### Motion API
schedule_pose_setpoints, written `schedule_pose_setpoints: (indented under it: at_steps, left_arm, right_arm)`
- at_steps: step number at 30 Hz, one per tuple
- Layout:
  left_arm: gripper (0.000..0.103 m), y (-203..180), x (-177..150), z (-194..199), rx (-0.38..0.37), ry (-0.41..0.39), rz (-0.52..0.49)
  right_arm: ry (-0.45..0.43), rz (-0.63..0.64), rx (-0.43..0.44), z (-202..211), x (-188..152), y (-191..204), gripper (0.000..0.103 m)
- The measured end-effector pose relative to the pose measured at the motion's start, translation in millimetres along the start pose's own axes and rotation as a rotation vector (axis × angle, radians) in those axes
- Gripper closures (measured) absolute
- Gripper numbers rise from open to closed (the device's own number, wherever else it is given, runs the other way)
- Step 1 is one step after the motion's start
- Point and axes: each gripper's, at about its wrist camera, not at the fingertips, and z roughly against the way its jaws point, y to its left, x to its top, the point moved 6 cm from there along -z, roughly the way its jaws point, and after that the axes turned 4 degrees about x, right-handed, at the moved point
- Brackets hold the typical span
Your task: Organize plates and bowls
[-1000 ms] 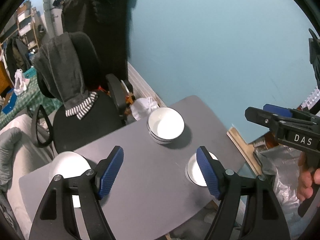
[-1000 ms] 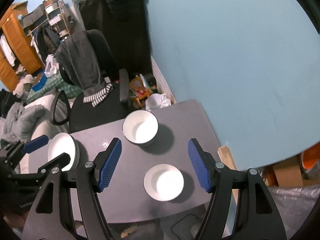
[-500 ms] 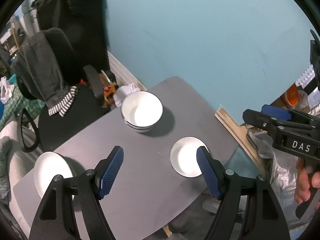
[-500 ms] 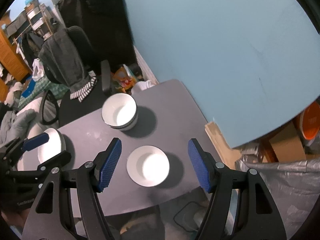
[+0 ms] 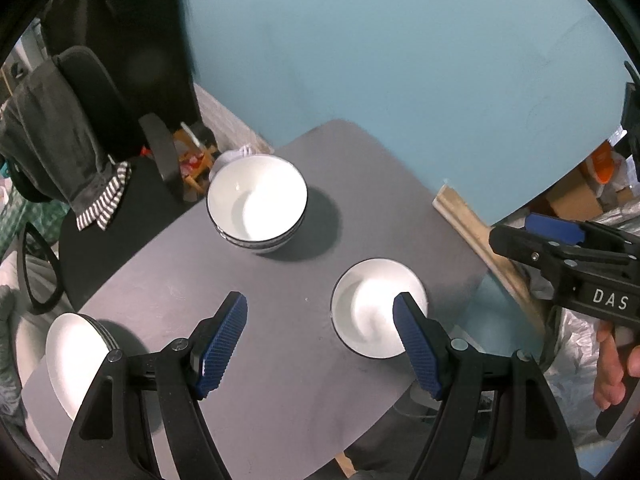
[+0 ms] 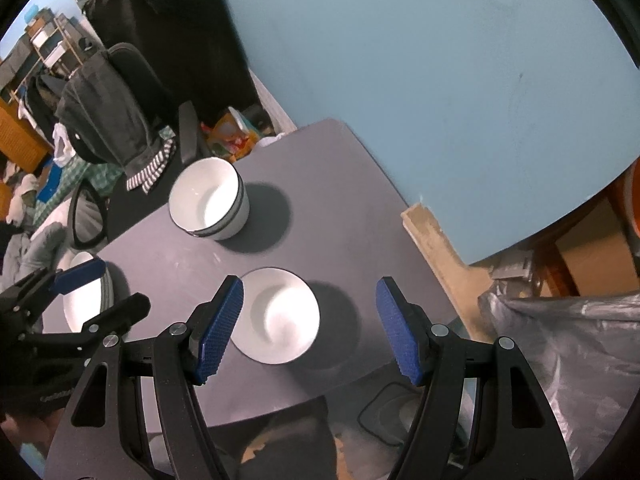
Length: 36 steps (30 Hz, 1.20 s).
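A stack of white bowls (image 5: 257,205) stands at the far side of the grey table (image 5: 280,368); it also shows in the right wrist view (image 6: 208,205). A single small white bowl (image 5: 374,312) sits near the right edge, also in the right wrist view (image 6: 278,320). A stack of white plates (image 5: 74,360) lies at the left end, also in the right wrist view (image 6: 86,296). My left gripper (image 5: 320,344) is open and empty above the table, left of the small bowl. My right gripper (image 6: 310,326) is open and empty above the small bowl.
A black office chair (image 5: 100,168) draped with grey clothing stands beyond the table's left side. A blue wall (image 5: 400,60) rises behind. A wooden board (image 6: 432,240), cardboard boxes and a plastic bag (image 6: 568,360) lie to the right of the table.
Both grippers have moved down and to the right toward the table. The small bowl now lies between the right gripper's fingers in view. Nothing on the table has moved.
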Motion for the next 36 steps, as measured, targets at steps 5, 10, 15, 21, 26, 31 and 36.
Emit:
schedule_pose_setpoints:
  at_steps: [5, 10, 15, 21, 26, 31, 36]
  left_arm:
    - [0.026, -3, -2, -24, -0.026, 0.045, 0.008]
    - [0.026, -6, -6, -55, -0.026, 0.103, 0.016]
    - [0.026, -4, -13, -83, -0.006, 0.165, 0.041]
    - [0.026, -3, -18, -109, 0.01, 0.21, 0.042]
    - [0.026, -7, -24, -124, 0.018, 0.249, 0.02]
    - [0.026, -9, -28, -133, 0.026, 0.268, 0.015]
    - [0.035, -6, -33, -140, 0.032, 0.292, 0.039]
  right_arm:
    - [0.053, -0.032, 0.021, -30, -9, -10, 0.035]
    - [0.108, -0.037, 0.02, -62, -23, -19, 0.035]
    - [0.166, -0.045, 0.038, -90, -37, -23, 0.035]
    - [0.191, -0.042, 0.04, -108, -43, -28, 0.035]
    - [0.219, -0.036, 0.041, -122, -47, -30, 0.035]
    - [0.242, -0.031, 0.043, -131, -52, -33, 0.036]
    - [0.269, -0.041, 0.039, -141, -59, -39, 0.045]
